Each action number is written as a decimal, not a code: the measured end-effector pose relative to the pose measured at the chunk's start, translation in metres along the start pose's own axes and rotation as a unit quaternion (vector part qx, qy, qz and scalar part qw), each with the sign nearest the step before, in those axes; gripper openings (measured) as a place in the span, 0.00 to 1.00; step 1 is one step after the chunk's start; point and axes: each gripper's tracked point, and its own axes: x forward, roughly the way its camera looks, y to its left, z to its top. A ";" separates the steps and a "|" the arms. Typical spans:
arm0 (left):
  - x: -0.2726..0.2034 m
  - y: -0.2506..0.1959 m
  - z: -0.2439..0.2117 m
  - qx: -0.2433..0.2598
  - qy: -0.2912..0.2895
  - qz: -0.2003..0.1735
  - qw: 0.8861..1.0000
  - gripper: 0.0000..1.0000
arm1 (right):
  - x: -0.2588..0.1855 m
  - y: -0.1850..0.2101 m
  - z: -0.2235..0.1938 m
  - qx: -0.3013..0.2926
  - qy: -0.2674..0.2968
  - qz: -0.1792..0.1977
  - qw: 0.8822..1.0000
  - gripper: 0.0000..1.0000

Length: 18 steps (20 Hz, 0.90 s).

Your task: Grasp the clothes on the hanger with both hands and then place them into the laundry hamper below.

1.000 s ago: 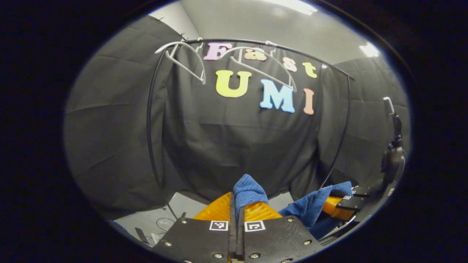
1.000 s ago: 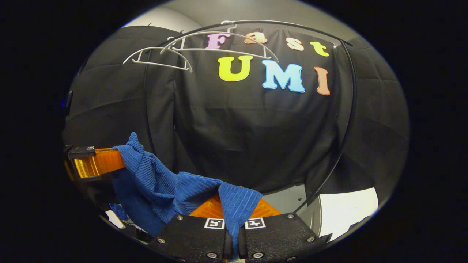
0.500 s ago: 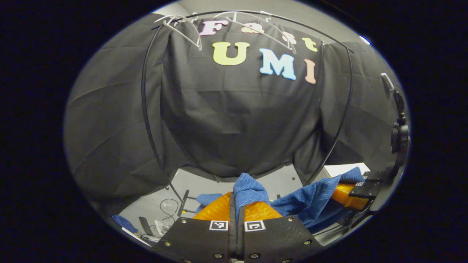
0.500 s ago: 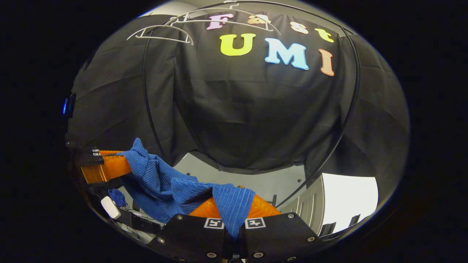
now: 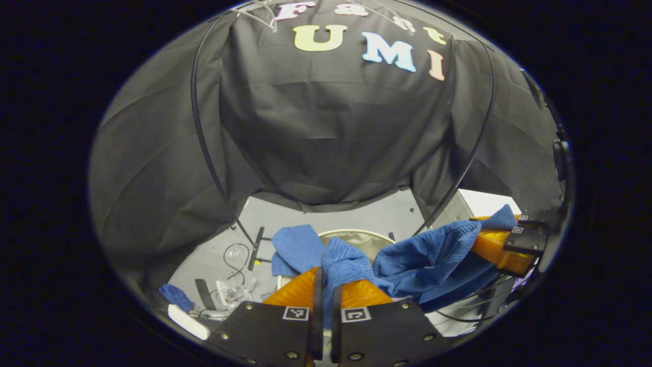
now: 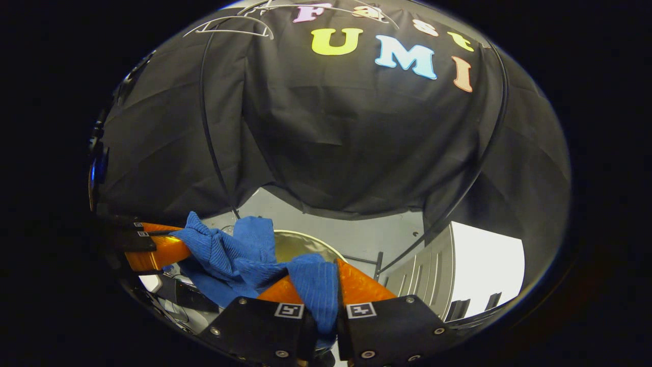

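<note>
A ribbed blue garment [image 5: 423,255] hangs stretched between my two grippers, just above the round hamper [image 5: 356,233] with a pale rim. In the left gripper view, my left gripper [image 5: 326,278] is shut on one bunched end of it. The cloth runs right to the right gripper [image 5: 484,239], which pinches the other end. In the right gripper view, my right gripper [image 6: 316,275] holds a fold of the garment [image 6: 224,250] between its fingers, and the left gripper [image 6: 178,239] grips it at the far left. The hamper [image 6: 305,237] lies behind the cloth.
A smoother blue cloth [image 5: 298,247] drapes over the hamper's near-left rim. The black tube rack [image 5: 204,153] arches overhead, with bare white hangers [image 6: 229,30] at the top. Cables [image 5: 229,255] and a blue scrap [image 5: 175,295] lie on the floor. A white cabinet [image 6: 484,265] stands right.
Both grippers have come down with the garment and tilted toward the floor. The hangers slid to the top edge, and the hamper with its draped cloth came into view.
</note>
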 end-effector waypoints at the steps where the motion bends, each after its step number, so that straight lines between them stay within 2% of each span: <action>1: 0.000 0.001 0.000 -0.003 0.000 0.000 1.000 0.12 | -0.001 0.000 -0.005 0.001 0.005 0.001 1.000 0.21; 2: -0.001 0.000 0.002 -0.005 -0.003 -0.001 1.000 0.29 | 0.001 0.001 -0.011 0.001 0.014 0.002 1.000 0.26; 3: -0.005 0.000 0.003 -0.007 -0.006 -0.002 1.000 0.46 | -0.001 0.001 -0.012 0.003 0.012 0.003 1.000 0.41; 4: -0.006 0.002 0.006 -0.004 -0.008 0.003 1.000 0.63 | -0.001 0.001 -0.011 0.003 0.009 0.002 1.000 0.49; 5: -0.005 0.005 0.005 -0.001 -0.009 0.008 1.000 0.80 | -0.001 0.002 -0.011 0.003 0.008 0.002 1.000 0.65; 6: -0.005 0.006 0.006 0.002 -0.009 0.010 1.000 0.97 | -0.002 0.002 -0.010 0.001 0.006 0.001 1.000 0.73; 7: -0.006 0.007 0.008 0.004 -0.010 0.012 1.000 0.96 | -0.002 0.002 -0.010 -0.001 0.004 0.000 1.000 0.84; 9: -0.009 0.008 0.011 0.007 -0.017 0.016 1.000 0.96 | -0.004 -0.001 -0.009 0.002 0.000 -0.004 1.000 0.93; 14: -0.028 0.009 0.039 0.017 -0.053 0.020 0.998 0.96 | -0.019 -0.006 0.009 0.017 -0.026 -0.015 0.999 0.95; 18: -0.057 0.004 0.086 0.031 -0.111 0.018 0.993 0.96 | -0.048 -0.012 0.050 0.031 -0.076 -0.023 0.996 0.95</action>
